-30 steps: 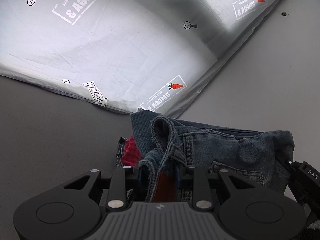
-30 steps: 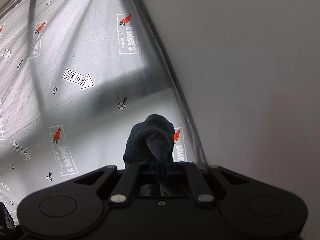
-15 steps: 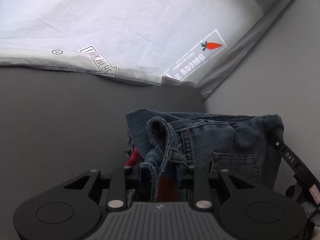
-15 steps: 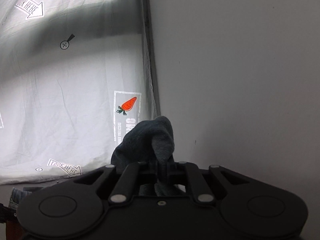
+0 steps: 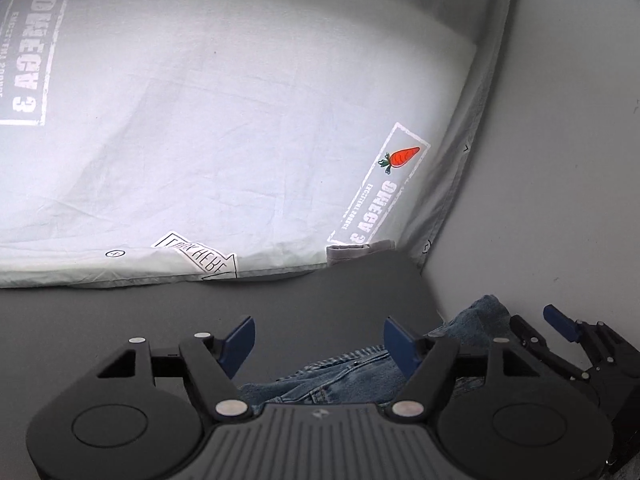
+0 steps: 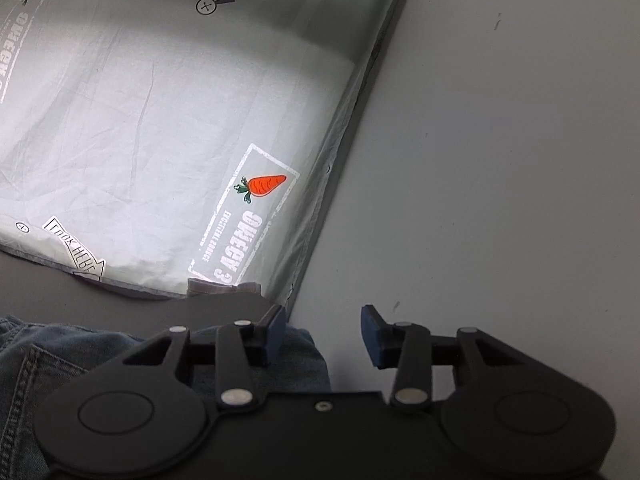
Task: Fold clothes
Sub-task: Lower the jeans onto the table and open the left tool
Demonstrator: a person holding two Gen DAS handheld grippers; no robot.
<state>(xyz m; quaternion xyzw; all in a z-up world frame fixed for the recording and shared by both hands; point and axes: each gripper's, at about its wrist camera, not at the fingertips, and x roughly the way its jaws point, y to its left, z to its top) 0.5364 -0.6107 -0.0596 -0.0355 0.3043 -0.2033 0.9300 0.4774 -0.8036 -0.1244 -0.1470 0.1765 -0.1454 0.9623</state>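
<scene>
Folded blue jeans lie on the dark grey surface, partly hidden under both grippers. My left gripper is open and empty, just above the jeans' near edge. My right gripper is open and empty; its left finger stands over the jeans' right corner, and the jeans spread to its left. The right gripper also shows at the right edge of the left wrist view.
A pale sheet printed with carrots and "LOOK HERE" arrows covers the area ahead, also in the right wrist view. A light grey wall or floor lies to the right.
Both grippers have let go of the jeans and opened. The jeans now lie flat below them. Both views have moved closer to the sheet's corner.
</scene>
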